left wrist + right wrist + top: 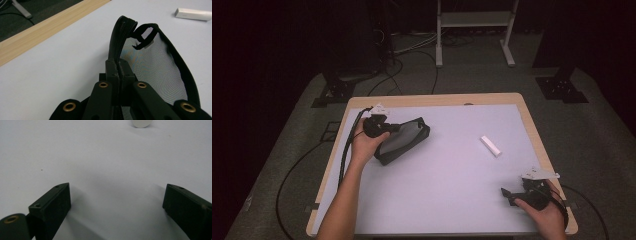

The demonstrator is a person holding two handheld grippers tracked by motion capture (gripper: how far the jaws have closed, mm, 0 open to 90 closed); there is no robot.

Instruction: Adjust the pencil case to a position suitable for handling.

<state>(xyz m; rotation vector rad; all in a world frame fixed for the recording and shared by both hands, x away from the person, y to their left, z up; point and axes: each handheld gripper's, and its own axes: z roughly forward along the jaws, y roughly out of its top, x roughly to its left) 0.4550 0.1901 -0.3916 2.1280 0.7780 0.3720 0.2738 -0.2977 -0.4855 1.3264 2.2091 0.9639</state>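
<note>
A black mesh pouch (404,140) lies open on the left part of the white table top (447,175). My left gripper (386,131) is shut on the pouch's zipper rim; in the left gripper view the two jaws (119,66) pinch the black zipper edge, with the grey mesh (152,65) spreading to their right. A small white block (490,145) lies right of centre, and is seen far off beyond the pouch (193,14). My right gripper (508,195) rests near the front right corner, its jaws wide open (116,195) over bare table with nothing between them.
The table has a wooden border (37,32). Cables trail off its left side (344,150). A white frame stand (474,30) and dark floor lie beyond the far edge. A pale rounded object (141,123) sits at the top of the right gripper view.
</note>
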